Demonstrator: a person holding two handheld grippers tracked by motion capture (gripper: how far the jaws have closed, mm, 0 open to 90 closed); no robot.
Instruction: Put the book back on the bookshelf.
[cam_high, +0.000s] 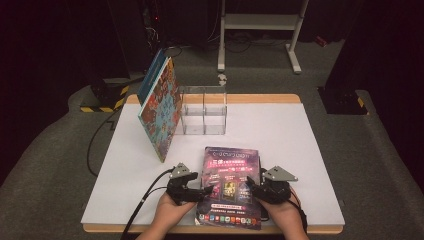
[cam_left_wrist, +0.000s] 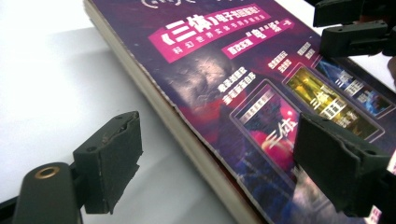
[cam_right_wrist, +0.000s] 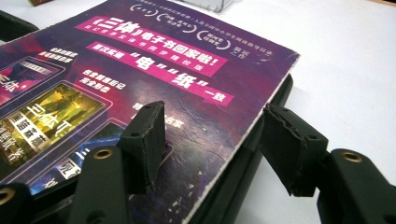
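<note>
A purple paperback book (cam_high: 231, 185) lies flat on the white table (cam_high: 300, 145) near its front edge. My left gripper (cam_high: 204, 191) sits at the book's left edge and my right gripper (cam_high: 251, 187) at its right edge. In the left gripper view the jaws of the left gripper (cam_left_wrist: 219, 158) stand wide apart, straddling the spine side of the book (cam_left_wrist: 224, 70), one over the cover and one over the table. In the right gripper view my right gripper (cam_right_wrist: 215, 140) straddles the edge of the book (cam_right_wrist: 154, 70) with gaps at both pads.
A large colourful book (cam_high: 160, 107) leans against a clear acrylic divider box (cam_high: 203, 111) at the back left, with a blue book (cam_high: 150, 75) behind it. Black cables trail off the table's left side. A metal stand (cam_high: 260, 22) is on the floor beyond.
</note>
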